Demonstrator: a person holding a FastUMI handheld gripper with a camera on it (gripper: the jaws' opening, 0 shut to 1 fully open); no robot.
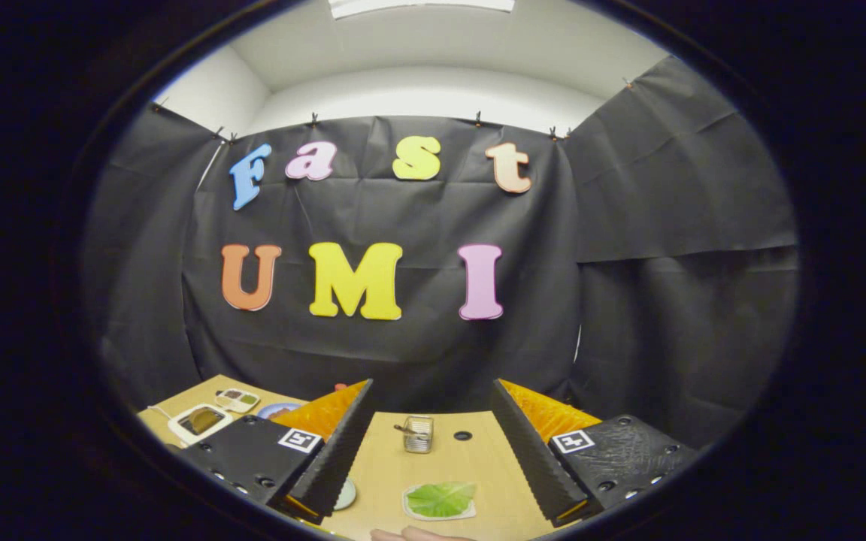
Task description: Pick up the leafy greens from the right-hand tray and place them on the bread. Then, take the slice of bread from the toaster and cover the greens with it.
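Note:
My gripper (433, 443) hangs open above the wooden table (470, 458), with nothing between its fingers. Below and between the fingers lies a green leaf (441, 498) on a small white tray (412, 512). To the left, beyond the left finger, stands a white toaster (199, 422) with a brown slice of bread (204, 419) in its slot. A round plate (344, 494) peeks out by the left fingertip, mostly hidden behind it; I cannot tell what lies on it.
A small wire basket (418, 433) stands further back between the fingers, beside a dark hole (462, 436) in the table. A divided tray with sauces (237, 400) and a blue plate (277, 410) sit behind the toaster. A person's hand (410, 534) shows at the near edge.

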